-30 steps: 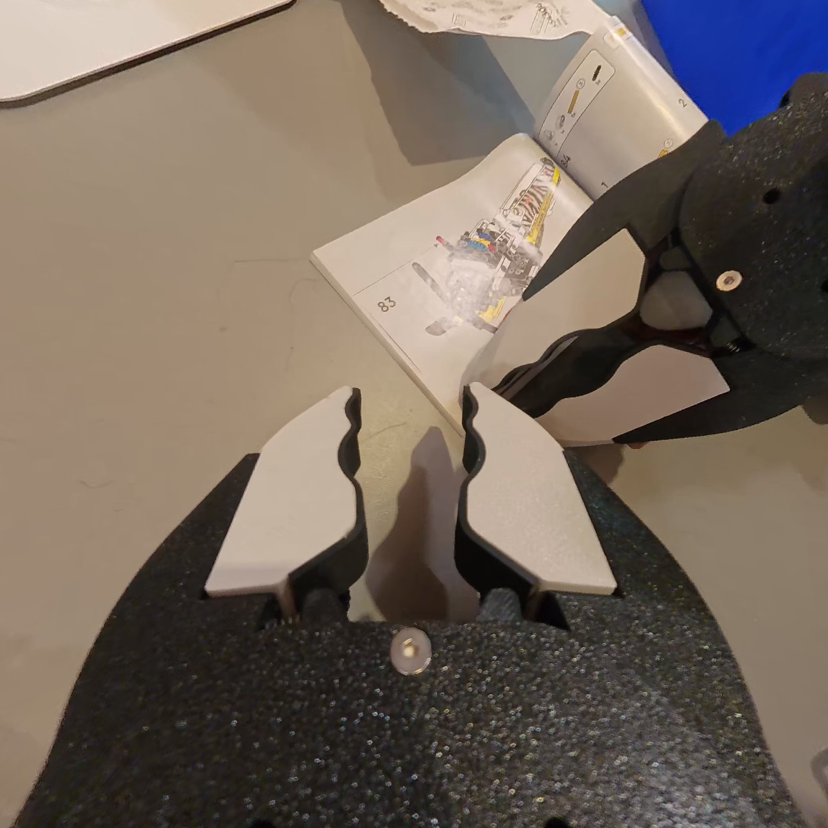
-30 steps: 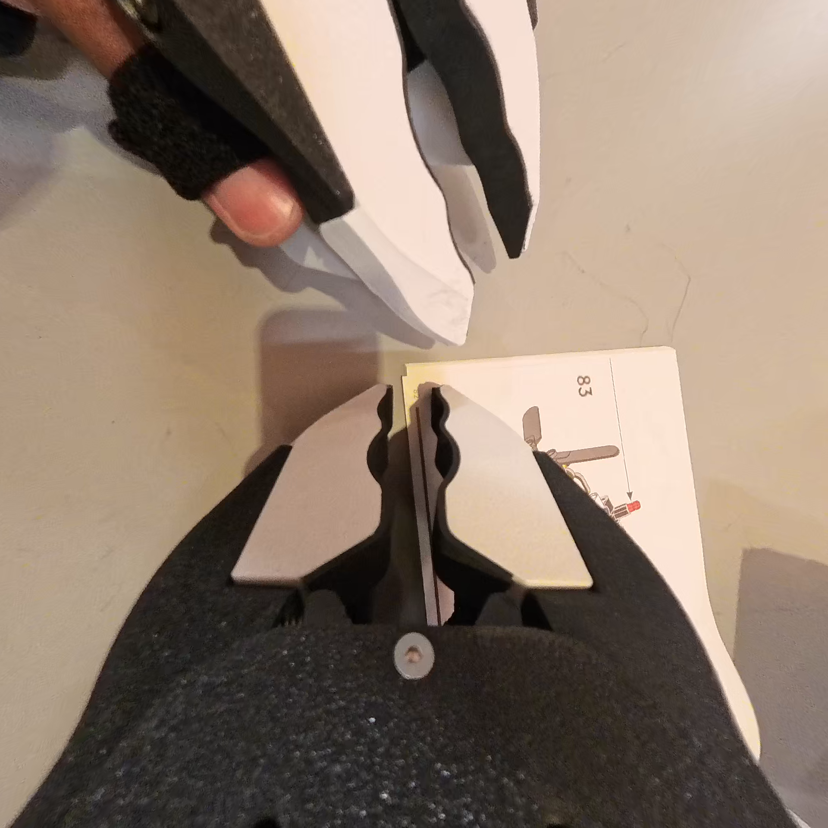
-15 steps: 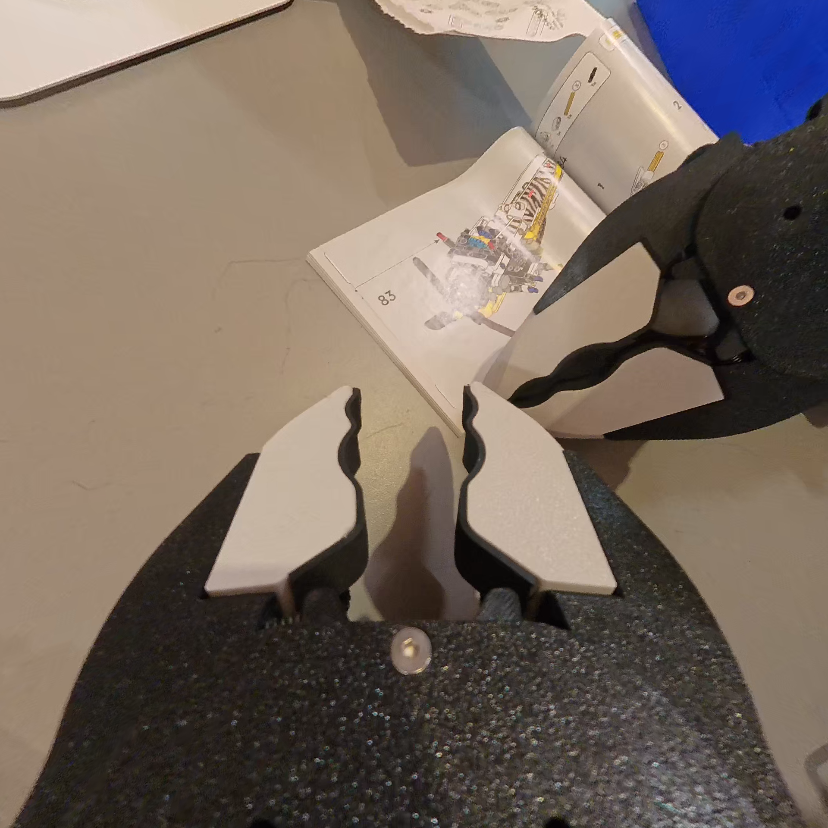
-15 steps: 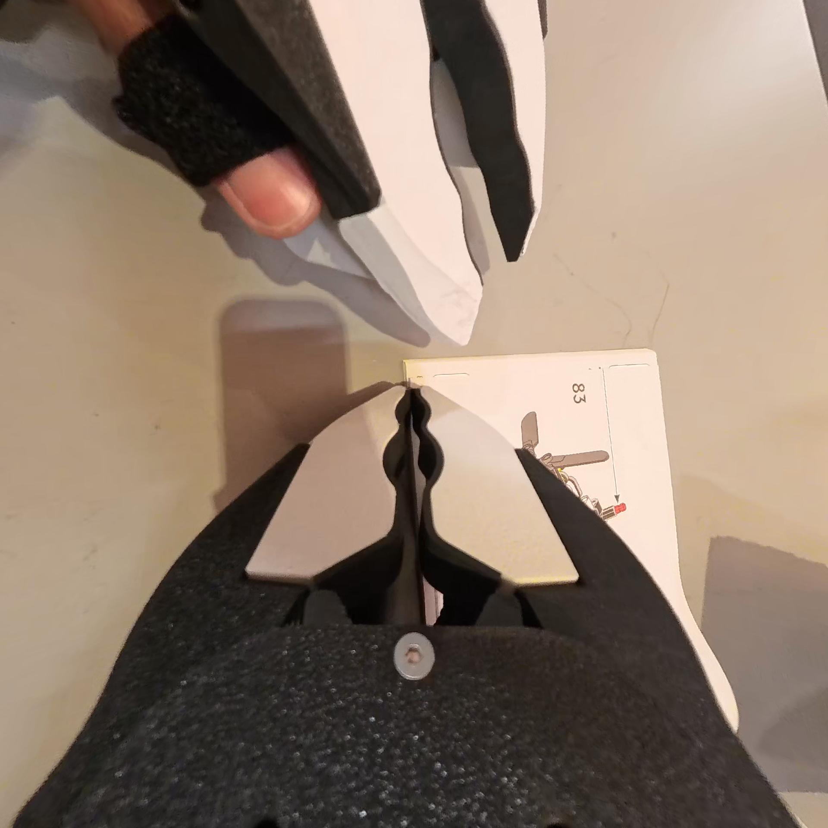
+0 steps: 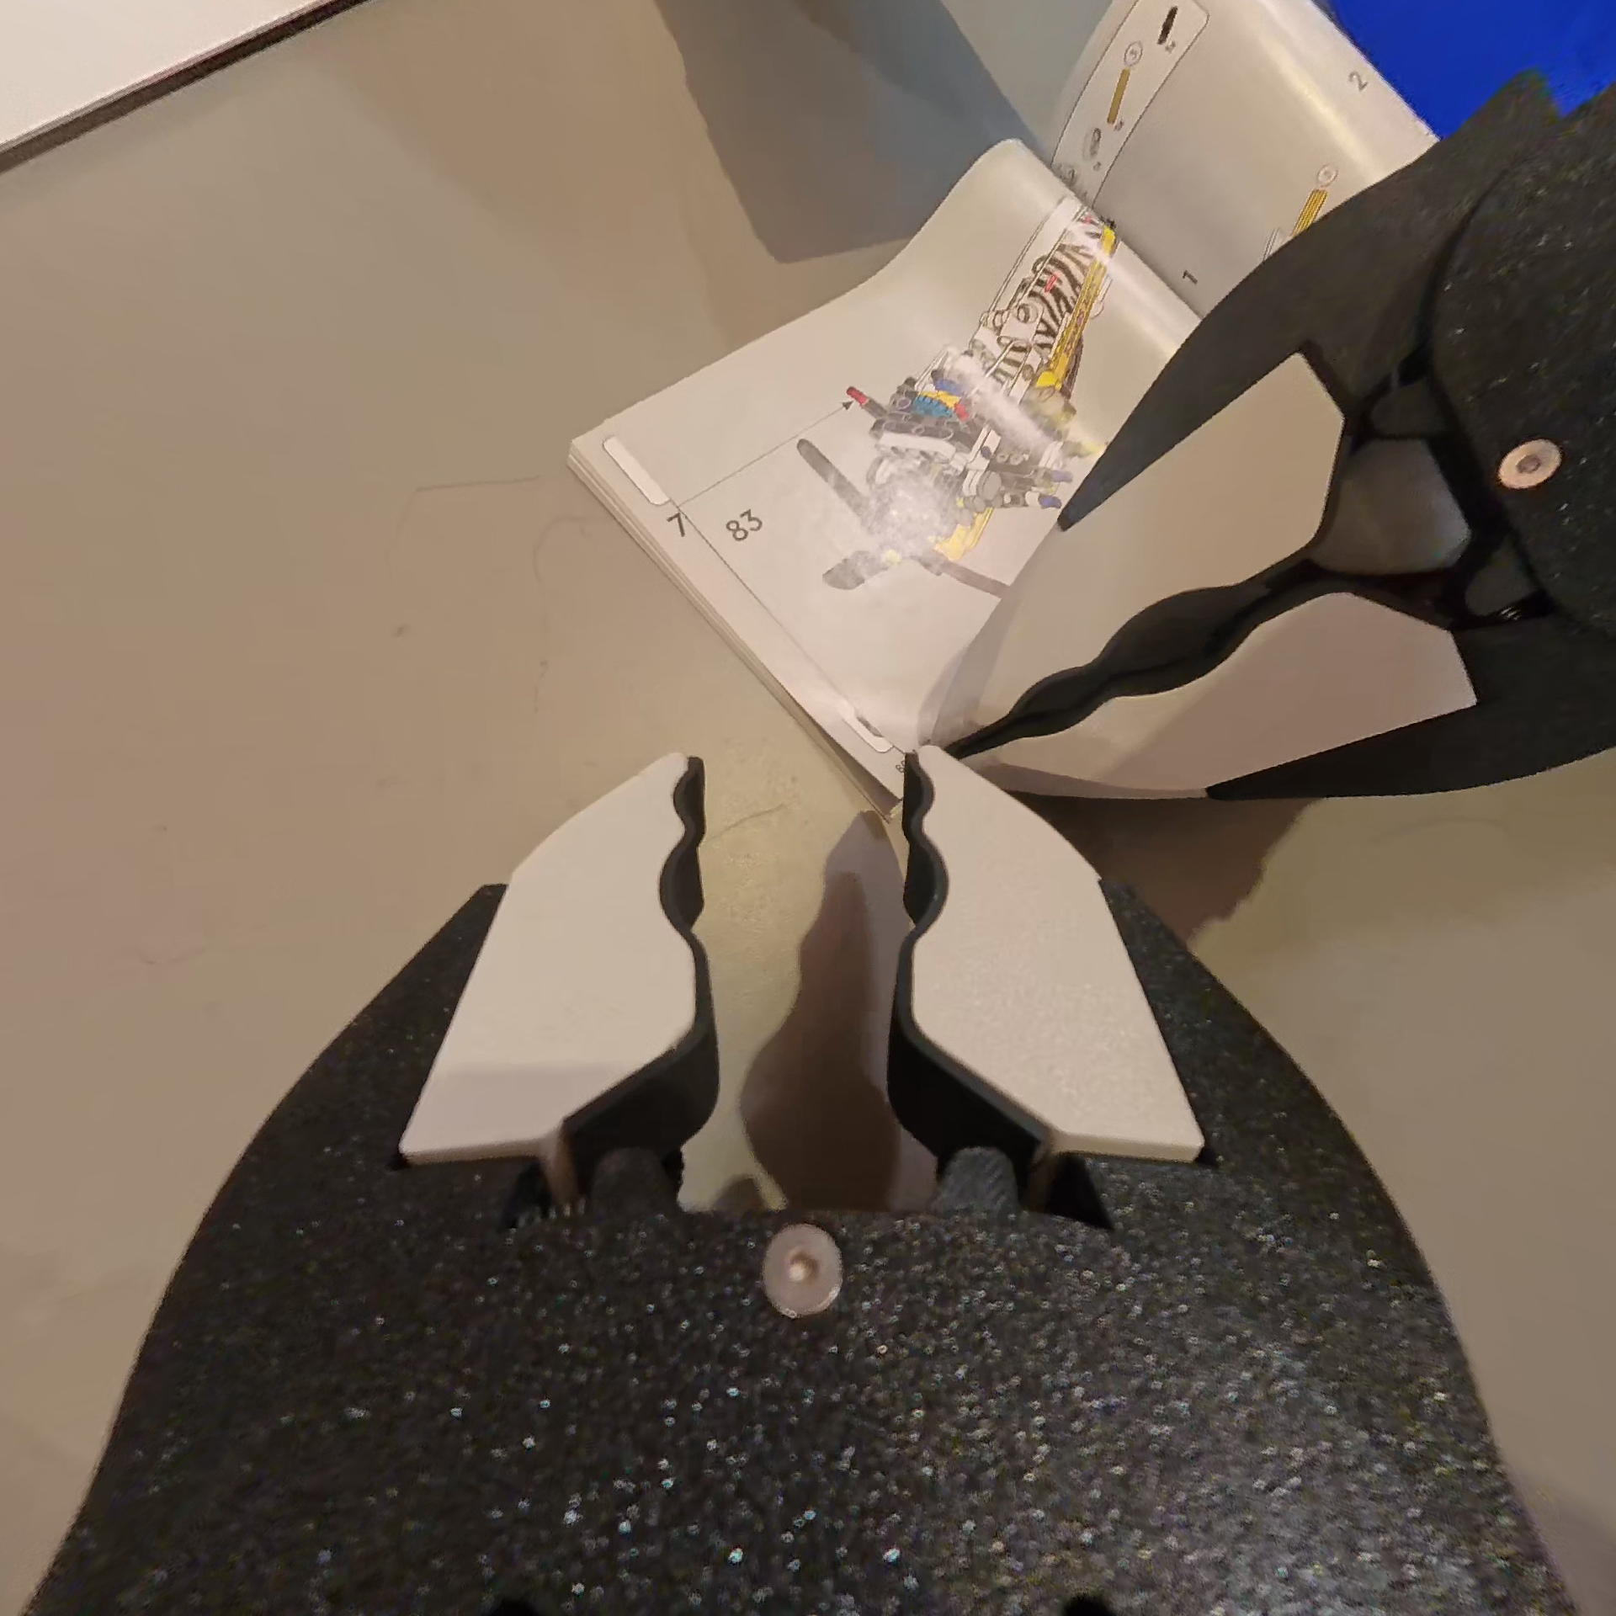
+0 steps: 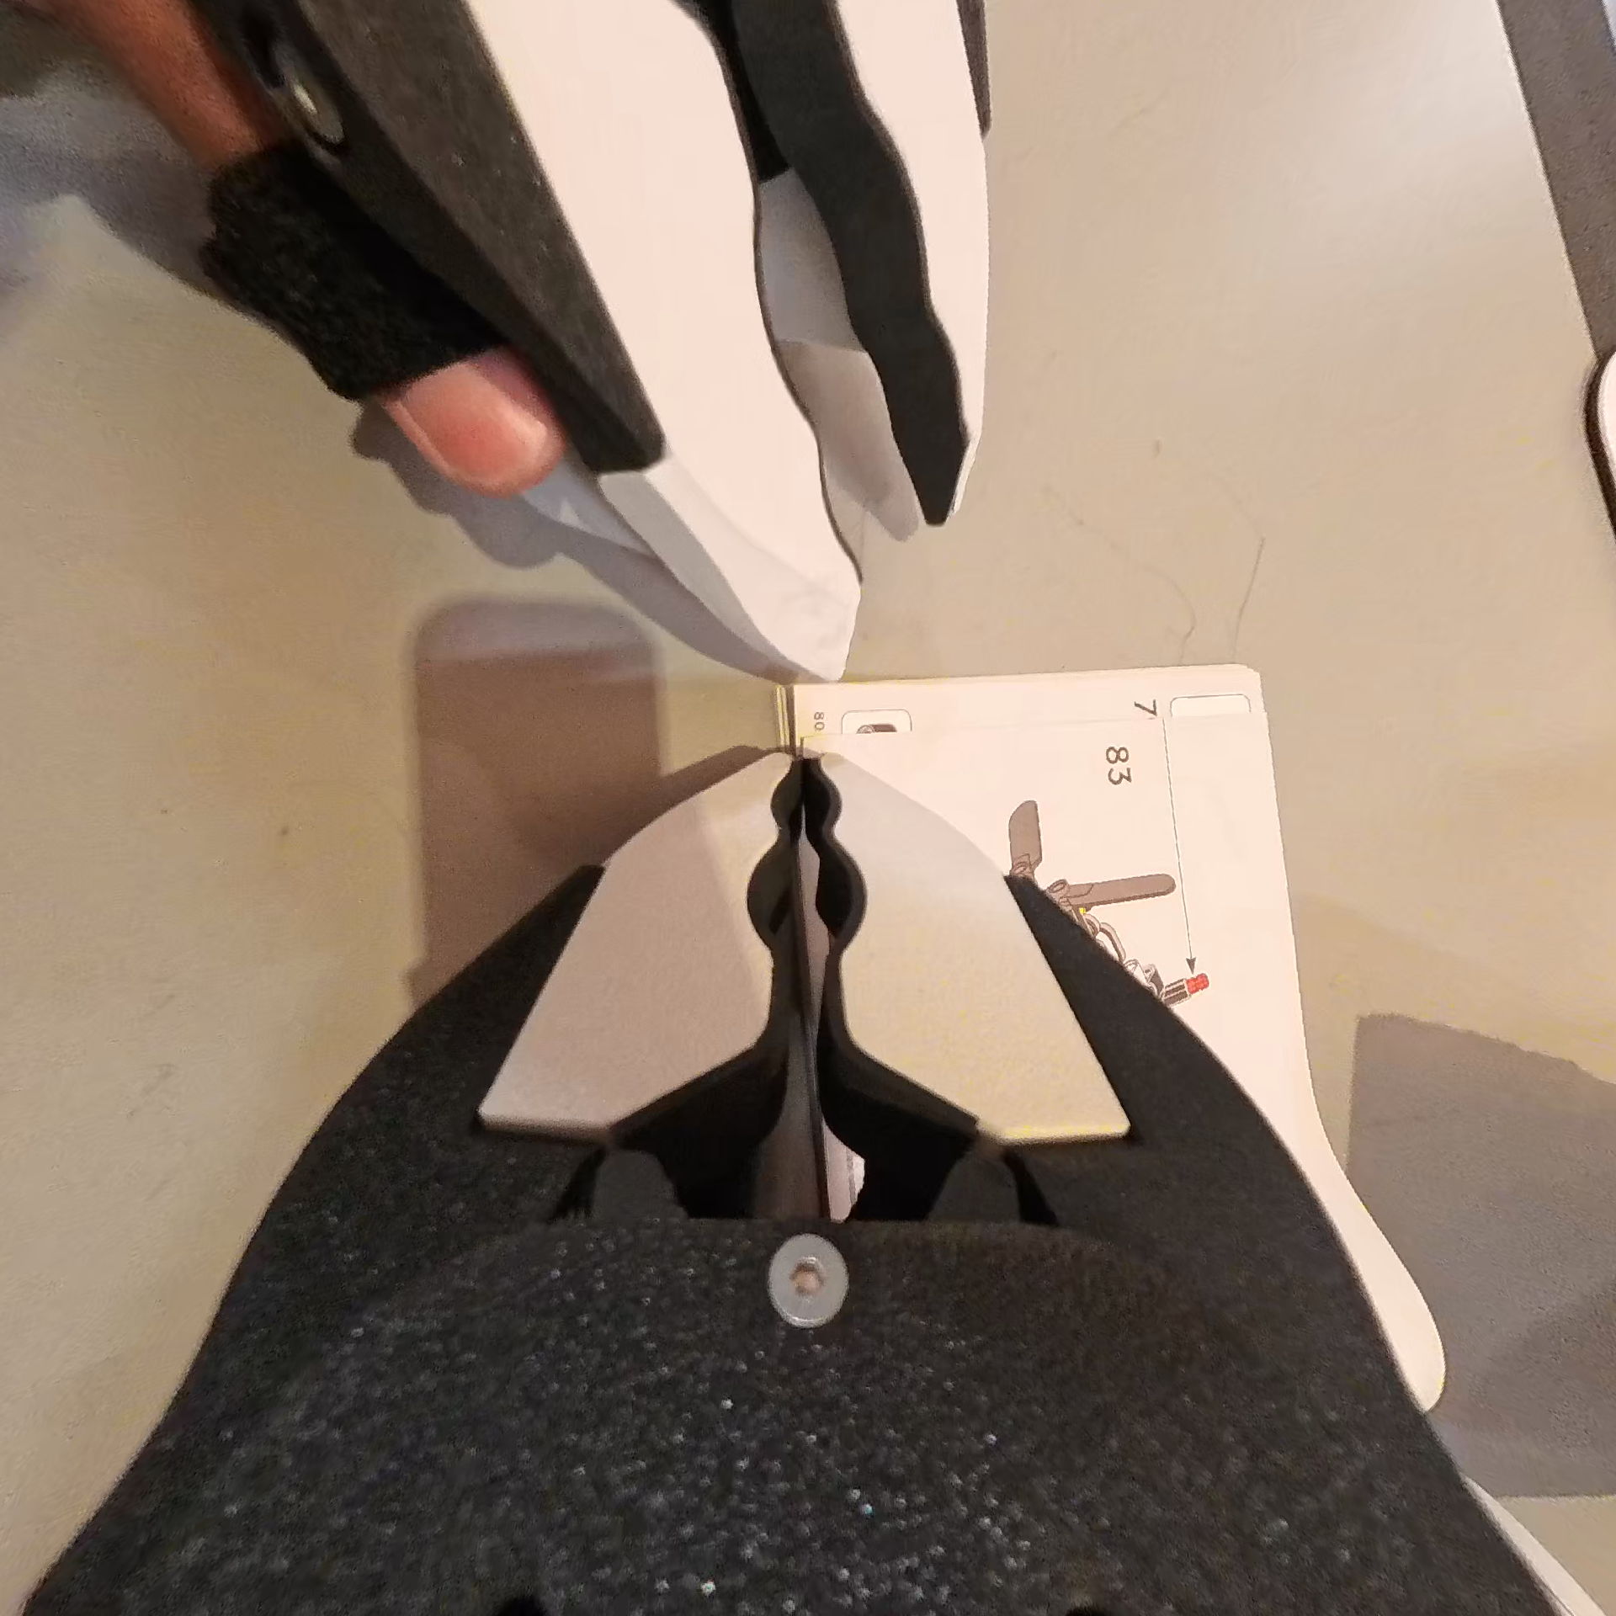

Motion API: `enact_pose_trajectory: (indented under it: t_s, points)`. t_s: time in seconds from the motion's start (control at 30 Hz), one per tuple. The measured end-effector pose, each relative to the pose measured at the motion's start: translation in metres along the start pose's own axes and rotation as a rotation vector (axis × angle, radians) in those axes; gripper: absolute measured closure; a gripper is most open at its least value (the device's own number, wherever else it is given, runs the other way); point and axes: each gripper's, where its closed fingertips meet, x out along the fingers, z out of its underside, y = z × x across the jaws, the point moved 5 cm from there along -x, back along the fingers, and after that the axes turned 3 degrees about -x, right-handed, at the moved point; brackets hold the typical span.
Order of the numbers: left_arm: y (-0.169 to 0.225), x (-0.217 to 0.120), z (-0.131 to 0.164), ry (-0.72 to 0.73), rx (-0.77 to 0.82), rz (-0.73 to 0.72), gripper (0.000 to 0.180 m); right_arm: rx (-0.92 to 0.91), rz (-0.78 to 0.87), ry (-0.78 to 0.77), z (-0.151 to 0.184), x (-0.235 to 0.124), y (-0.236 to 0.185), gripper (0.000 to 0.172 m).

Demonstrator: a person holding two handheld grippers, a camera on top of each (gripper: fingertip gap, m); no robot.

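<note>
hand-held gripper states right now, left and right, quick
Left hand-held gripper: open, nothing between its fingers, right tip beside the booklet corner.
Right hand-held gripper: closed on the top page of the booklet.

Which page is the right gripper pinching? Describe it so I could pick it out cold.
On the beige tabletop lies an open white instruction booklet printed with a toy aircraft drawing. Its top sheet curls up at the near corner, clamped edge-on between the shut grey pads of the right gripper. Unlike the flat stacked pages beneath, only this one is lifted.
</note>
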Motion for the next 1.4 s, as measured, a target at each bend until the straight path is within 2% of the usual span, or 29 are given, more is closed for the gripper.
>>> enact_pose_trajectory:
  t_s: [0.57,0.73,0.9,1.07,1.27,1.4]
  points:
    - [0.008,0.008,0.000,0.012,0.124,-0.039,0.135,-0.003,0.077,-0.022,0.008,-0.012,0.003,0.172]
    - [0.020,0.014,-0.001,0.030,0.225,-0.012,0.134,-0.002,0.132,-0.024,0.010,-0.023,0.005,0.172]
    - [0.020,0.020,0.005,-0.023,0.298,-0.041,0.134,-0.025,0.152,0.002,0.011,-0.025,0.006,0.172]
    - [0.012,0.008,0.003,-0.025,0.222,-0.030,0.135,0.022,0.078,0.087,0.001,-0.019,0.007,0.141]
    - [-0.008,-0.008,-0.003,0.031,0.045,-0.053,0.136,0.016,-0.011,0.061,-0.003,-0.001,0.004,0.136]
    - [-0.010,-0.009,-0.005,0.047,0.009,-0.048,0.137,0.011,-0.031,0.027,-0.004,0.008,0.007,0.137]
